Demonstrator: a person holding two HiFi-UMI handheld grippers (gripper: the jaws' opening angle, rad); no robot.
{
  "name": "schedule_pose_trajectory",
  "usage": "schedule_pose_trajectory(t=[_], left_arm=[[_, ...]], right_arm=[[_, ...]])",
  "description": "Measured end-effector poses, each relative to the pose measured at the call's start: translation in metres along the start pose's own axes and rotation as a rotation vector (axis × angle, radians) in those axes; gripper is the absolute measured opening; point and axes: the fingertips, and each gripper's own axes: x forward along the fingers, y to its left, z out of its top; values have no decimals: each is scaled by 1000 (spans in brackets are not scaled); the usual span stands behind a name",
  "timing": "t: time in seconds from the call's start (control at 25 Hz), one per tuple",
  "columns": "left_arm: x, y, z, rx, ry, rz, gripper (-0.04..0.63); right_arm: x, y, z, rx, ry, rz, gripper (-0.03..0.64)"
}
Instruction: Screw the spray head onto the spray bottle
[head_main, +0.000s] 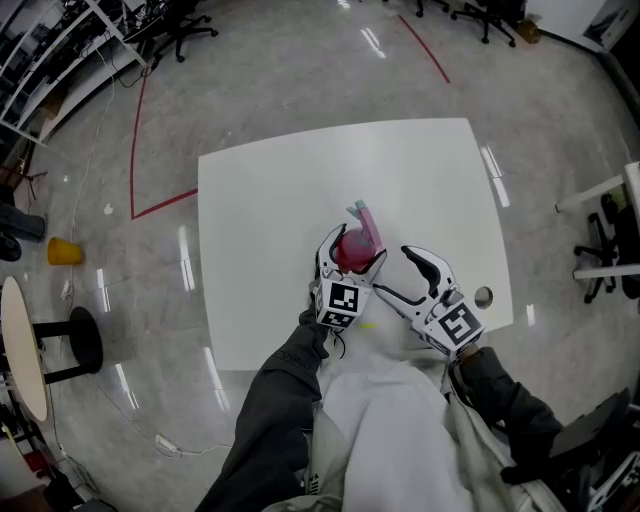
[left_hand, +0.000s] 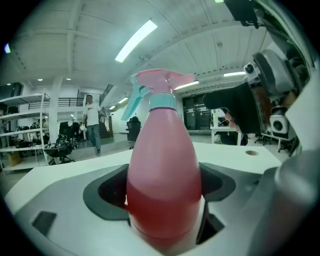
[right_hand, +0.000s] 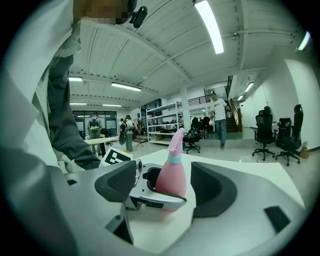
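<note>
A pink spray bottle (head_main: 350, 246) stands upright on the white table (head_main: 290, 180), near its front edge. Its pink spray head (left_hand: 159, 86), with a teal collar and trigger, sits on the neck. My left gripper (head_main: 352, 262) is shut on the bottle's belly (left_hand: 164, 175), with a dark pad (left_hand: 106, 192) against each side. In the right gripper view the bottle (right_hand: 172, 176) stands ahead with the left gripper's jaw (right_hand: 152, 196) wrapped round its base. My right gripper (head_main: 400, 275) stands open just right of the bottle, apart from it, with nothing between its jaws.
A round hole (head_main: 484, 296) sits in the table's right front part. On the floor to the left are a yellow cup (head_main: 63, 251) and a black stool (head_main: 85, 340). Office chairs (head_main: 610, 250) stand at the right. People walk in the background (left_hand: 92, 122).
</note>
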Motion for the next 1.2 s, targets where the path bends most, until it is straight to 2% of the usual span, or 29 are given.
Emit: schedule_pose_trajectory(t=[0.16, 0.36, 0.56, 0.64, 0.8, 0.92, 1.04, 1.2], left_arm=[[3, 2, -3, -53, 21, -28, 428], [-20, -1, -14, -49, 56, -58, 428], [-63, -5, -18, -91, 55, -23, 428], [-65, -4, -24, -73, 82, -10, 428], [-66, -3, -38, -41, 118, -52, 428], [-57, 2, -35, -8, 127, -17, 431], [-48, 4, -23, 35, 104, 4, 431], [-67, 0, -10, 57, 43, -38, 431]], right_arm=[[6, 1, -6, 15, 20, 20, 336], [12, 4, -15, 32, 15, 16, 336], [0, -5, -27, 119, 6, -7, 336], [-2, -7, -33, 140, 11, -20, 336], [10, -1, -35, 144, 22, -15, 336], [11, -1, -35, 165, 27, -8, 336], [12, -1, -34, 169, 31, -4, 336], [11, -5, -34, 164, 36, -12, 336]])
